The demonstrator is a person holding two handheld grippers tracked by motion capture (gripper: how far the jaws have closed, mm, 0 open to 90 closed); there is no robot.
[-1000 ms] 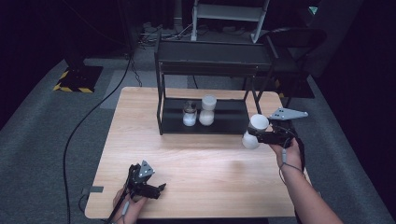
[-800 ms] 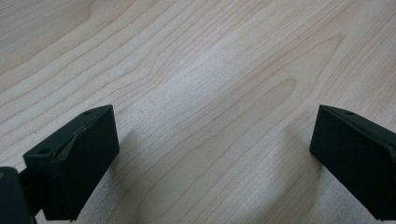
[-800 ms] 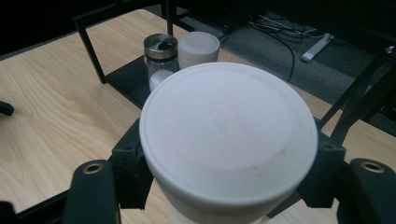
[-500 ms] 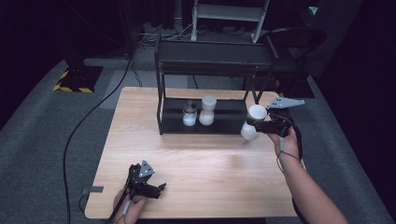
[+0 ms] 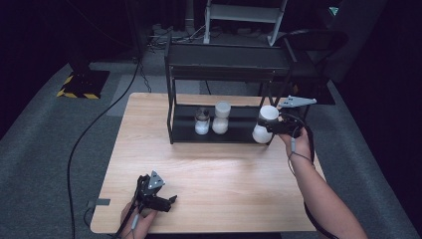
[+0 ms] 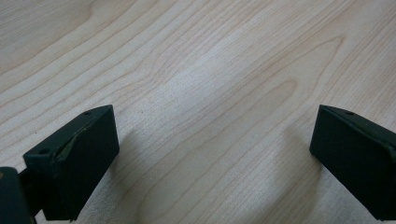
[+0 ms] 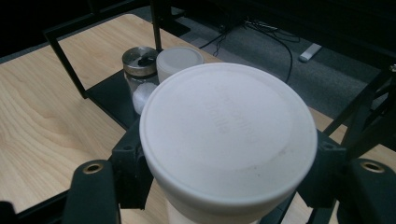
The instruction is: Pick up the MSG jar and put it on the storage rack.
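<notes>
Right tool (image 5: 268, 127) is clamped on the white-lidded jar (image 5: 263, 124) at the right end of the black shelf (image 5: 224, 134), right of frame centre. Keep the jar upright, clear the post, then set it beside the two jars (image 5: 211, 119). Left tool (image 5: 166, 201) rests apart, lower left on the desk (image 5: 224, 174).

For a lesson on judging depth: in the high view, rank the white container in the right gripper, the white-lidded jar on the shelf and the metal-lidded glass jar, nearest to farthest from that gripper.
1. White container: clamped in the right gripper, at the shelf's right end.
2. White-lidded jar: mid-shelf, to the gripper's left.
3. Metal-lidded glass jar: farthest left on the shelf.
</notes>
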